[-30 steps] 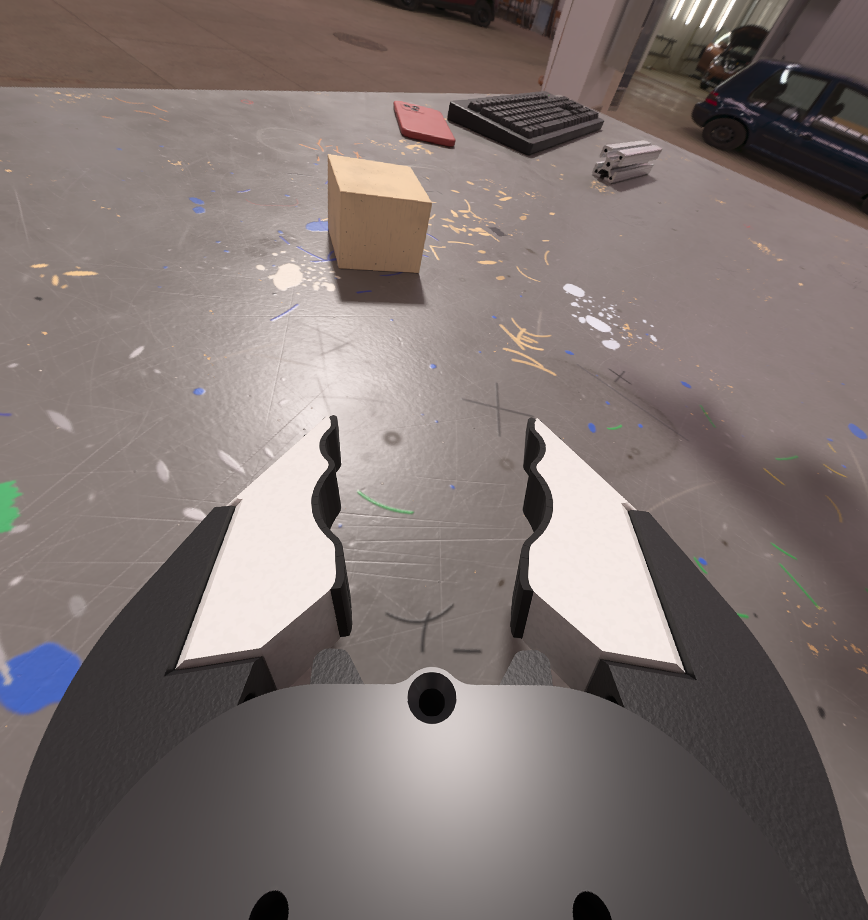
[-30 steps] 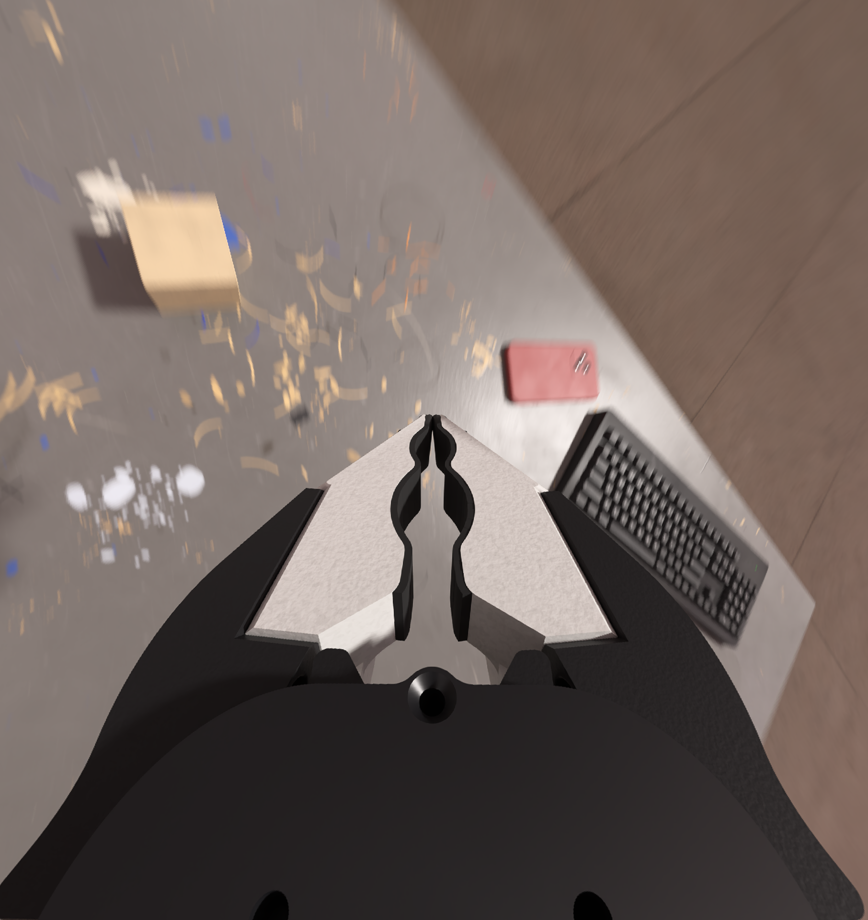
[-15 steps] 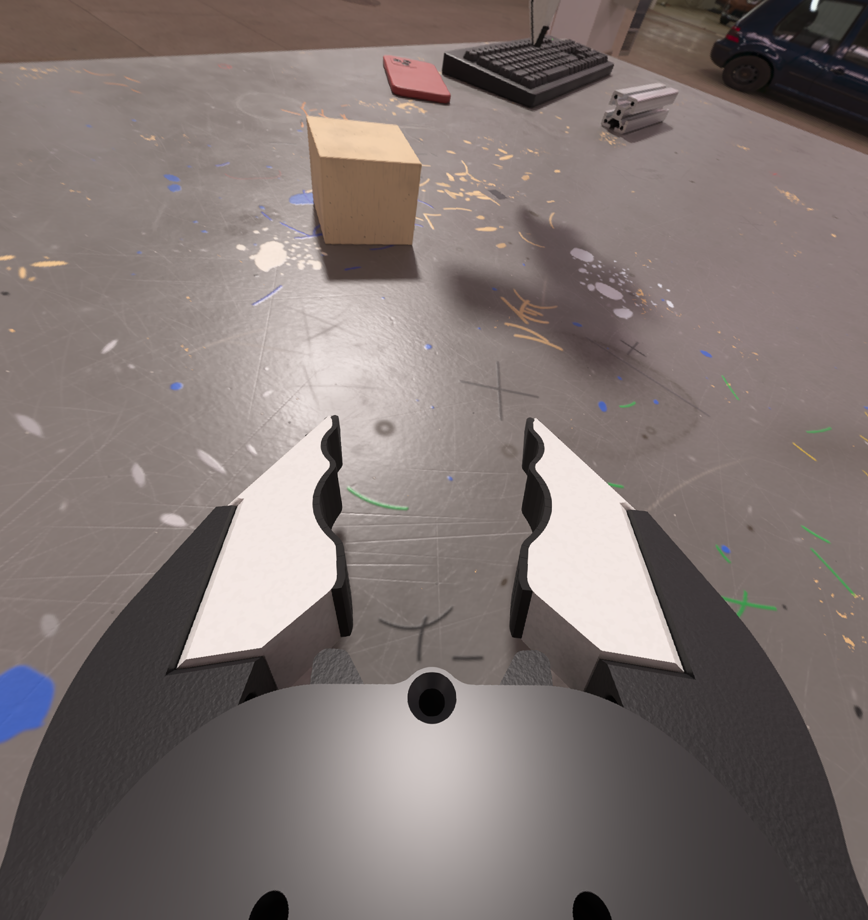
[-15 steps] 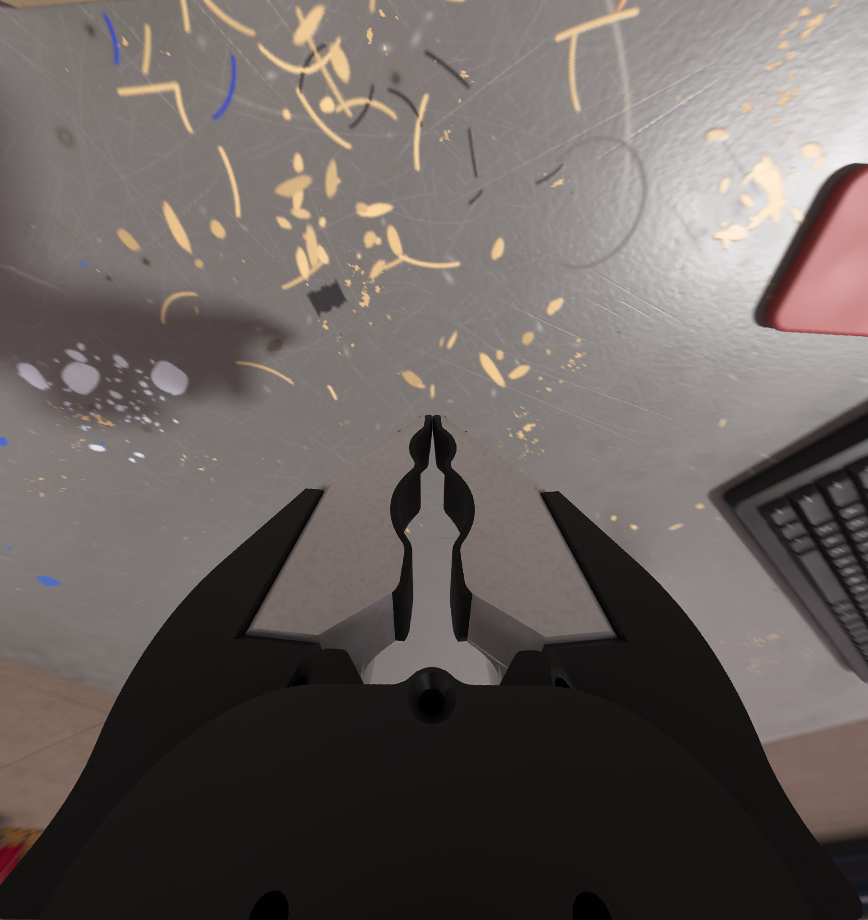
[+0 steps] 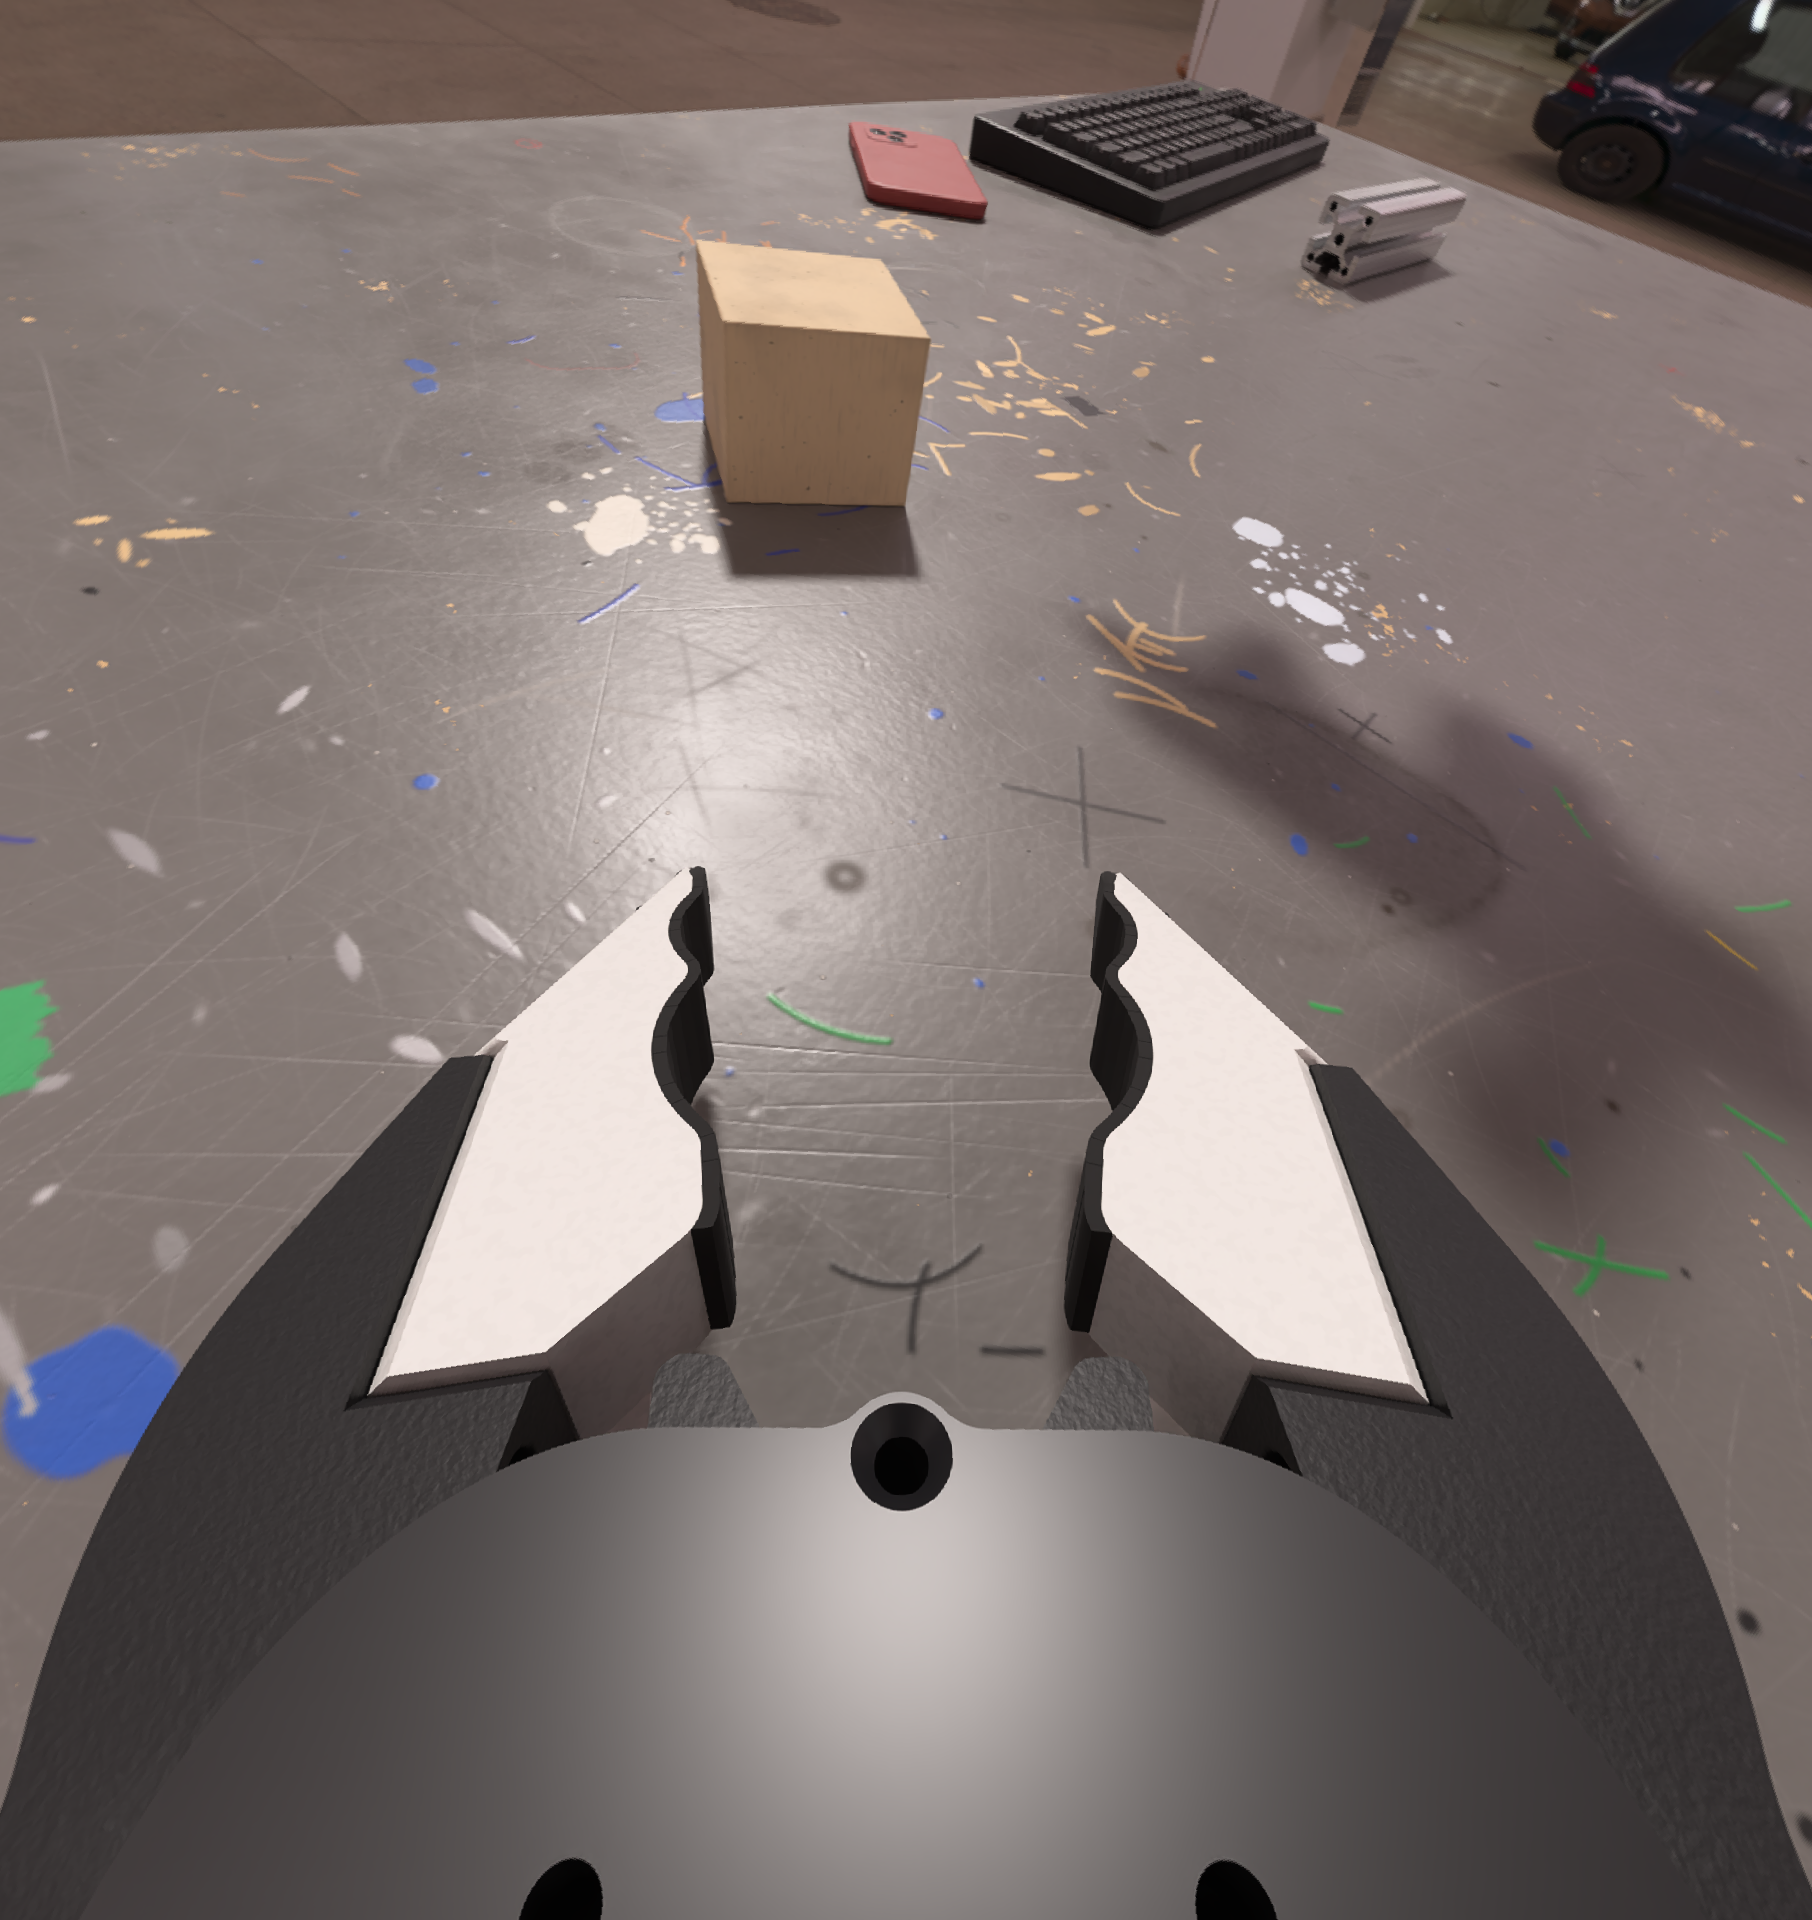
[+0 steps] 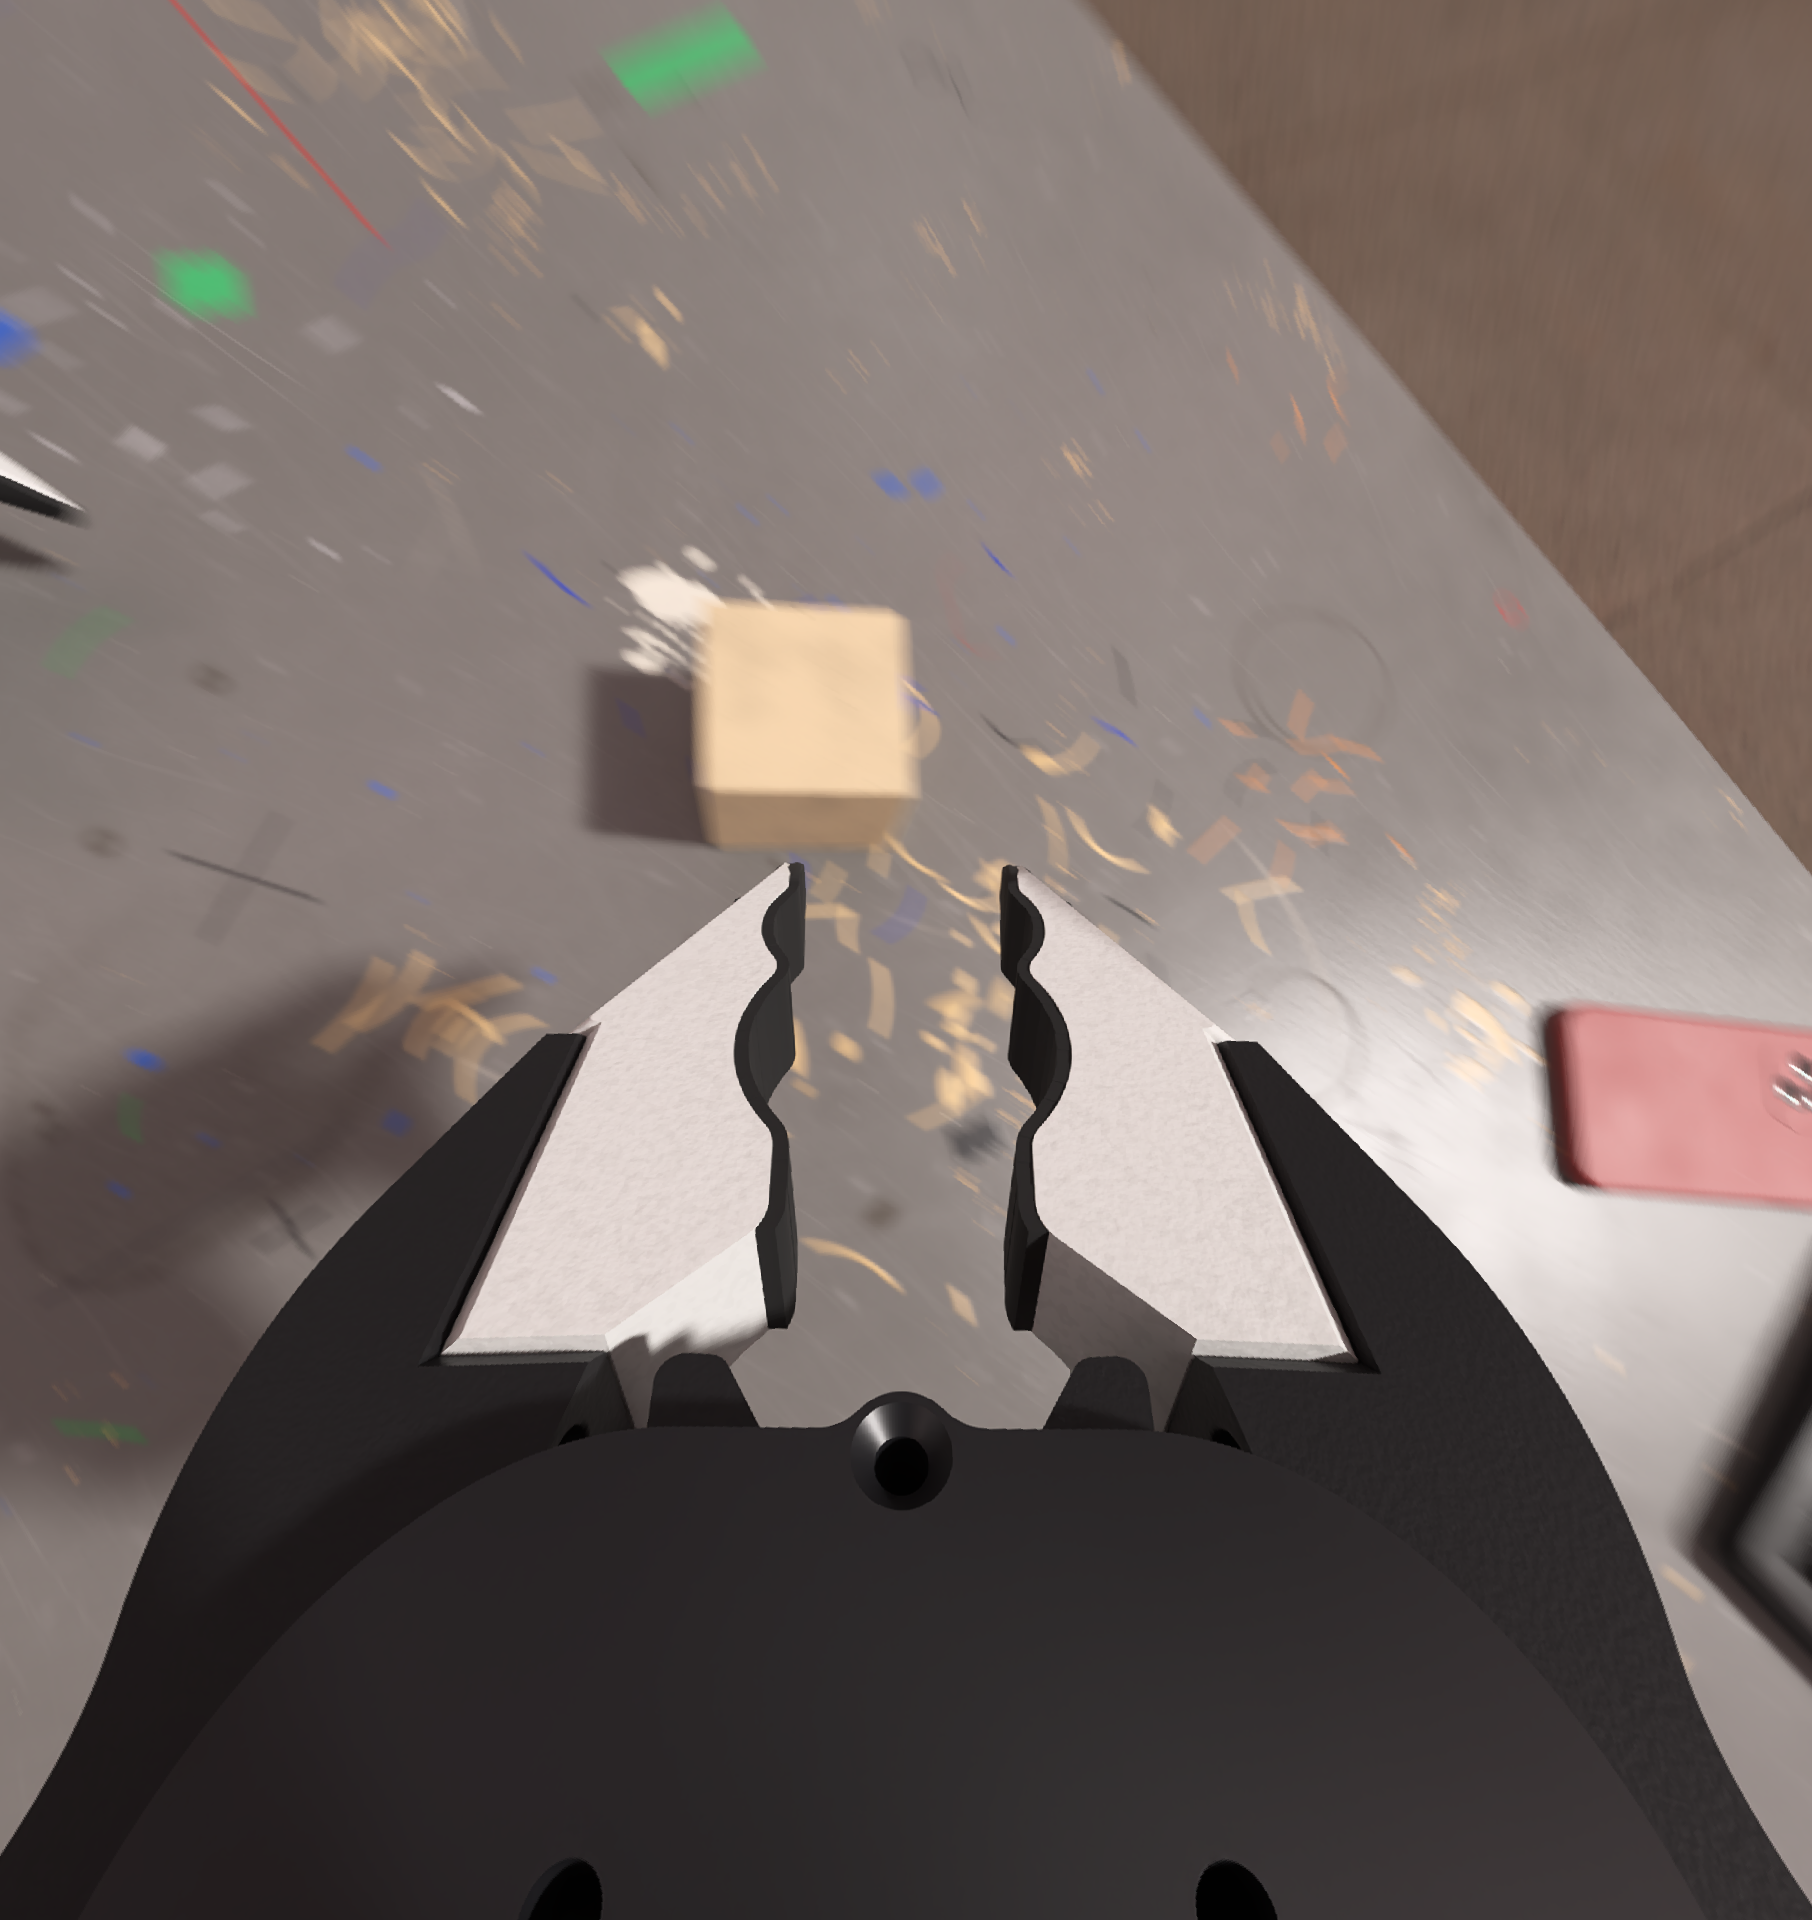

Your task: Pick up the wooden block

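The wooden block (image 5: pixel 814 379) sits alone on the grey table (image 5: pixel 258 623), with bare space all around it, so I think it is easy to reach. The red phone (image 5: pixel 914 169) and the keyboard (image 5: pixel 1151 145) lie far behind it.

The left gripper (image 5: pixel 900 894) is spread wide and holds nothing. The block is well ahead of it.

The right gripper (image 6: pixel 902 883) is partly spread and empty, with the block just beyond its tips.

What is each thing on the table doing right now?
Wooden block: resting on the table, untouched.
Left hand-held gripper: open, empty.
Right hand-held gripper: open, empty, near the block.
Red phone: lying flat, camera side up.
Keyboard: lying flat.
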Robot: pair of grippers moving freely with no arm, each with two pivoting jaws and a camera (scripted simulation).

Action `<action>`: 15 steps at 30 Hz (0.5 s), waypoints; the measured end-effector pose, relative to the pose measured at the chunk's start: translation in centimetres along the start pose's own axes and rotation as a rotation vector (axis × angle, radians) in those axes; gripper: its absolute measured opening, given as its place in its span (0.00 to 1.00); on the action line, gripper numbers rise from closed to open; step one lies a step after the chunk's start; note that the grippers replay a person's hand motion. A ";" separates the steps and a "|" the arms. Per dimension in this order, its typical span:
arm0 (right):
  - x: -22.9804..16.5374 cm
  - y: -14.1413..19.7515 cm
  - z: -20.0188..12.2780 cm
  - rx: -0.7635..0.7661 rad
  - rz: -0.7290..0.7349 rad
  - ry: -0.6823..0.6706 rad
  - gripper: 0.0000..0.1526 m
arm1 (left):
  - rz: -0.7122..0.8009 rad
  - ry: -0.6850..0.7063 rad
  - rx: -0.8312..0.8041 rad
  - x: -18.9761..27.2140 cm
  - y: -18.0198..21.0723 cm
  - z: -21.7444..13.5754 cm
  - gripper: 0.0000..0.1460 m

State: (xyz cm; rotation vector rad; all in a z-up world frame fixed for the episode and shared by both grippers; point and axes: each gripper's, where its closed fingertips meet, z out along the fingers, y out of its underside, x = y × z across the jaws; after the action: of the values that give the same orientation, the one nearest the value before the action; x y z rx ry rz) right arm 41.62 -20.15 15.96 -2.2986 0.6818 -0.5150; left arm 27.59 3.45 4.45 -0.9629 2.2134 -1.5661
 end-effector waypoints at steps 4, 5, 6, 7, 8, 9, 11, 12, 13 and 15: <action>-9.5 1.6 2.1 0.150 0.080 -0.010 0.28 | -0.024 -0.011 -0.010 -0.5 0.3 0.1 0.51; -11.5 2.3 2.9 0.175 0.118 -0.008 0.31 | -0.029 -0.022 -0.013 -0.7 0.5 0.1 0.51; -13.3 3.0 3.7 0.188 0.148 -0.014 0.34 | -0.036 -0.030 -0.009 -0.8 0.6 0.1 0.51; -14.8 3.8 4.7 0.182 0.166 -0.014 0.36 | -0.044 -0.028 -0.006 -0.8 0.7 0.1 0.50; -15.8 4.5 5.5 0.155 0.169 -0.005 0.37 | -0.050 -0.020 -0.011 -0.7 0.8 0.2 0.50; -16.4 4.9 6.1 0.130 0.164 0.000 0.38 | -0.052 -0.012 -0.018 -0.7 0.9 0.3 0.50; -16.3 5.1 7.1 0.046 0.153 -0.013 0.41 | -0.042 -0.011 -0.027 -0.8 1.1 0.5 0.50; -15.4 4.7 7.4 -0.004 0.143 0.002 0.46 | -0.033 -0.018 -0.030 -1.0 1.3 0.5 0.50; -14.3 3.9 7.6 -0.040 0.119 0.020 0.49 | -0.023 -0.025 -0.038 -1.1 1.4 0.6 0.49; -11.6 2.2 8.2 -0.114 0.082 0.045 0.51 | -0.013 -0.029 -0.049 -1.2 1.4 0.6 0.49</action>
State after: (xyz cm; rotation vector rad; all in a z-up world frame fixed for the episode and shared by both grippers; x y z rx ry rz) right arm 36.14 -10.61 6.76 -2.3588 0.8435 -0.5024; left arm 28.32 4.07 2.71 -1.0101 2.2400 -1.5001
